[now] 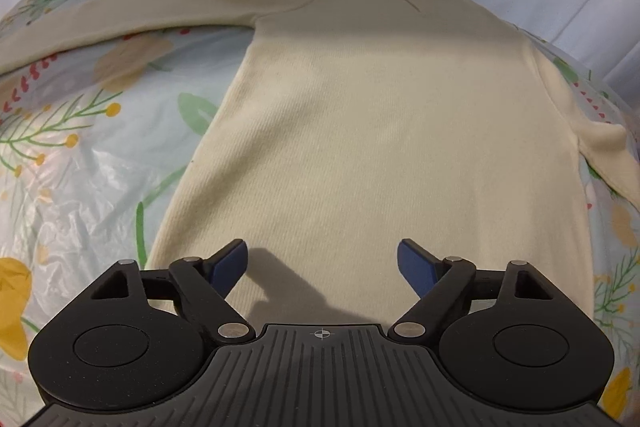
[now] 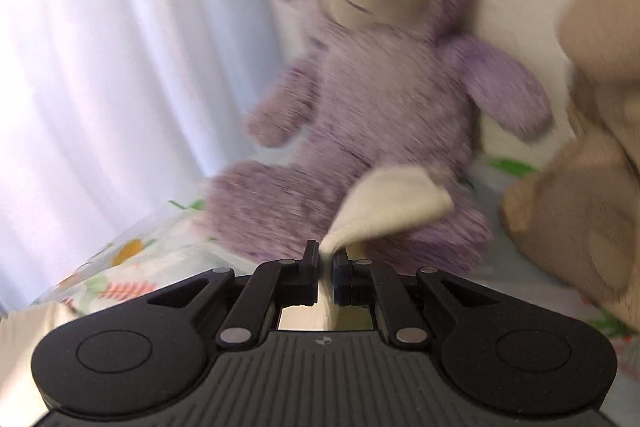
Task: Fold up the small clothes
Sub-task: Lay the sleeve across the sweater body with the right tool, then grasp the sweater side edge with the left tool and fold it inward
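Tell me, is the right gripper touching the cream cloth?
Touching. The right wrist view shows the right gripper shut on a cream cloth edge, which sticks out above the fingertips.

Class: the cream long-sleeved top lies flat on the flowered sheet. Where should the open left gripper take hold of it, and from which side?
Probably the bottom hem, from above. The top lies flat with its near end just under the left gripper, whose jaws stand open over the cloth. The right gripper is shut on a cream cloth end.
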Available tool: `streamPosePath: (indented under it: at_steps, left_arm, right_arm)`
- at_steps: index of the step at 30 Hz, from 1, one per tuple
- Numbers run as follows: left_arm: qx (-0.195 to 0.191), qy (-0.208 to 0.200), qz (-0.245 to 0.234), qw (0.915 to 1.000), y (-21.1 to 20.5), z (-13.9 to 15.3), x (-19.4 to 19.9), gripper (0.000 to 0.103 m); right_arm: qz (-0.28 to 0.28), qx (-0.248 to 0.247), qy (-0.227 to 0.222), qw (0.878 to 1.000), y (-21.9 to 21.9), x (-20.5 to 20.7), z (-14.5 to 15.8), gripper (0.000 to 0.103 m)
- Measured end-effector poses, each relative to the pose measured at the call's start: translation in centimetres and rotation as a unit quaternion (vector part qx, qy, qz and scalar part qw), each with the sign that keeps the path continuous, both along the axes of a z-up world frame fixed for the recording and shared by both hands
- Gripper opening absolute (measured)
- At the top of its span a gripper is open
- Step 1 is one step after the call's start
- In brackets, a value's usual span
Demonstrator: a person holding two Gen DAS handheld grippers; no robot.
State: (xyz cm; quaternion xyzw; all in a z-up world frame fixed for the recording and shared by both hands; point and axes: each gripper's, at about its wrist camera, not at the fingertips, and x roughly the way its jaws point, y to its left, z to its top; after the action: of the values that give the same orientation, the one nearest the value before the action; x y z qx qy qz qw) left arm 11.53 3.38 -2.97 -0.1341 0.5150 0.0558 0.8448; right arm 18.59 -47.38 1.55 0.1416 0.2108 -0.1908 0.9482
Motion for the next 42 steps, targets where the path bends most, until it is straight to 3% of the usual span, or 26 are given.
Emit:
streamPosePath:
  at_steps: [3, 5, 8, 10, 14, 20, 22, 28, 31, 34, 36, 42]
  left_arm:
    - [-0.019, -0.025, -0.007, 0.9995, 0.3, 1.3, 1.2, 0.084]
    - [-0.017, -0.051, -0.019, 0.9984, 0.2, 2.3, 2.2, 0.092]
    - [-0.016, -0.086, -0.036, 0.9955, -0.2, 3.4, 3.9, 0.096]
    - [-0.029, -0.095, -0.049, 0.9938, -0.2, 3.8, 5.4, 0.097]
    - [-0.078, -0.094, -0.066, 0.9903, 0.2, 3.3, 8.6, 0.097]
    - [-0.161, -0.082, -0.100, 0.9785, -0.5, 1.1, 14.3, 0.097]
    - [-0.172, -0.065, -0.109, 0.9769, -1.1, 0.2, 16.0, 0.095]
    - [-0.183, -0.020, -0.132, 0.9741, -2.2, -2.4, 19.2, 0.077]
    - [-0.187, -0.024, -0.137, 0.9725, -2.5, -2.8, 19.6, 0.068]
    - [-0.200, -0.016, -0.139, 0.9697, -2.6, -3.0, 20.0, 0.040]
    - [-0.206, -0.006, -0.146, 0.9676, -2.9, -3.4, 20.2, 0.015]
    - [-0.196, -0.037, -0.148, 0.9686, -2.6, -2.6, 20.2, 0.008]
  right_arm:
    - [0.146, -0.069, -0.034, 0.986, 9.0, 0.6, 3.4, 0.006]
    - [0.250, -0.099, -0.045, 0.962, 15.6, 0.5, 4.0, 0.006]
    - [0.366, -0.092, -0.013, 0.926, 22.9, 0.2, 1.8, 0.011]
    - [0.385, -0.077, 0.014, 0.919, 25.3, -0.1, -0.3, 0.019]
    - [0.373, -0.018, 0.070, 0.925, 26.1, -1.4, -3.6, 0.022]
    - [0.323, 0.045, 0.096, 0.940, 23.3, -2.5, -4.8, 0.022]
    - [0.304, 0.070, 0.099, 0.945, 22.7, -2.8, -5.1, 0.022]
    - [0.275, 0.095, 0.108, 0.950, 20.8, -3.1, -5.5, 0.022]
    - [0.268, 0.100, 0.105, 0.952, 20.2, -3.0, -5.6, 0.022]
    - [0.260, 0.110, 0.105, 0.954, 19.6, -2.7, -5.6, 0.022]
    - [0.256, 0.118, 0.105, 0.954, 19.4, -2.5, -5.7, 0.022]
    - [0.256, 0.121, 0.113, 0.952, 19.2, -1.8, -5.6, 0.022]
